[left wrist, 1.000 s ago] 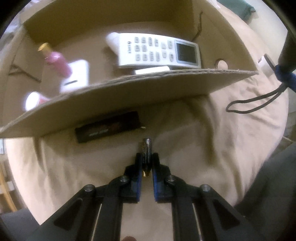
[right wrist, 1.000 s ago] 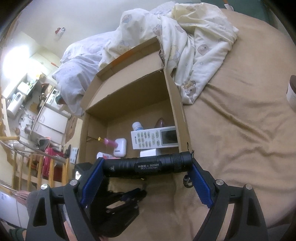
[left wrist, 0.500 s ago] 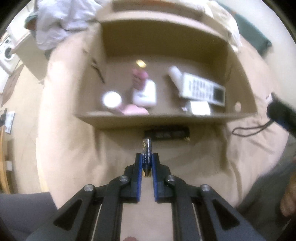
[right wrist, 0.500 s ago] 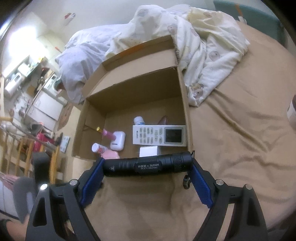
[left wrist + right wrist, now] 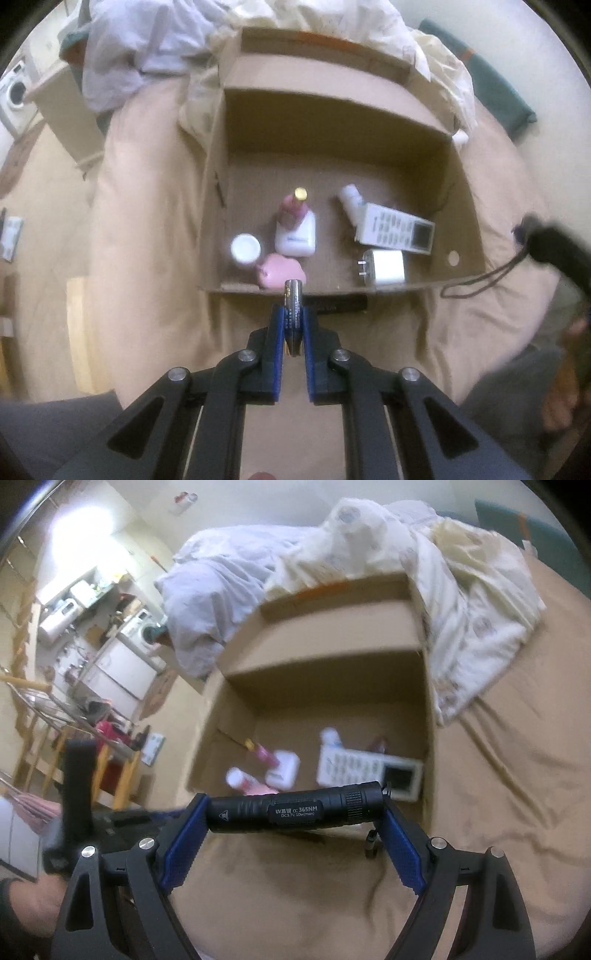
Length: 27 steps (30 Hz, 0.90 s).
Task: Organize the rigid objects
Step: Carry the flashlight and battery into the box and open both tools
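I have the left gripper (image 5: 293,325) clenched on a small dark cylindrical battery (image 5: 293,306), the right gripper (image 5: 295,834) grasping a black metal flashlight (image 5: 295,808); next, lower both into the open brown cardboard box (image 5: 332,122).

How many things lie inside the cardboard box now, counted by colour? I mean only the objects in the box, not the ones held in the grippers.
White: 4 (remote control, charger plug, small case, bottle by the remote)
Pink: 3 (gold-capped bottle, white-capped bottle, piggy-shaped item)
Total: 7 in the cardboard box. The right wrist view hints at one more dark thing behind the remote, too blurred to count.
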### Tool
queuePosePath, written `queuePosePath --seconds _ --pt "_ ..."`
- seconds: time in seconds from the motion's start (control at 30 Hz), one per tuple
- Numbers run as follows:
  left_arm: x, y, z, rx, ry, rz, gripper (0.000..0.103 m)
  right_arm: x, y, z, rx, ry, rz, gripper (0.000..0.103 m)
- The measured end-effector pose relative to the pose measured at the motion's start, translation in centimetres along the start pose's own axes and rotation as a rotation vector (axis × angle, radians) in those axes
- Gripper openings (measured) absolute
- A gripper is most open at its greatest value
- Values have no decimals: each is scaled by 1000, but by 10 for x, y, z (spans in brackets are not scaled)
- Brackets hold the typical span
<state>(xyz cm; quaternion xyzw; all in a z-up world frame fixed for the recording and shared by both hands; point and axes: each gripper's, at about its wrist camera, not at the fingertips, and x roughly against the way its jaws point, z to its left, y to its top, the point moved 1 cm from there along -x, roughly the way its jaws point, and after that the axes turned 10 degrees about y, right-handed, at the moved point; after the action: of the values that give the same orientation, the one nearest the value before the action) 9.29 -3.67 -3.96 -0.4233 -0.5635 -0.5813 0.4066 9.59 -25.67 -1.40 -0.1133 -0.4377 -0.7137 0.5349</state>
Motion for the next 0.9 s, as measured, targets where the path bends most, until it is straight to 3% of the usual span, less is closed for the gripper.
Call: queuePosePath --seconds 0.23,0.47,0.9 --pt "9 30 -1 -12 12 -62 9 4 48 25 72 28 -75 93" --pt "-34 53 -20 -78 61 5 9 -32 63 0 14 40 -95 93" --pt "-89 78 -41 -109 125 46 9 -88 40 -52 -92 -90 121 93"
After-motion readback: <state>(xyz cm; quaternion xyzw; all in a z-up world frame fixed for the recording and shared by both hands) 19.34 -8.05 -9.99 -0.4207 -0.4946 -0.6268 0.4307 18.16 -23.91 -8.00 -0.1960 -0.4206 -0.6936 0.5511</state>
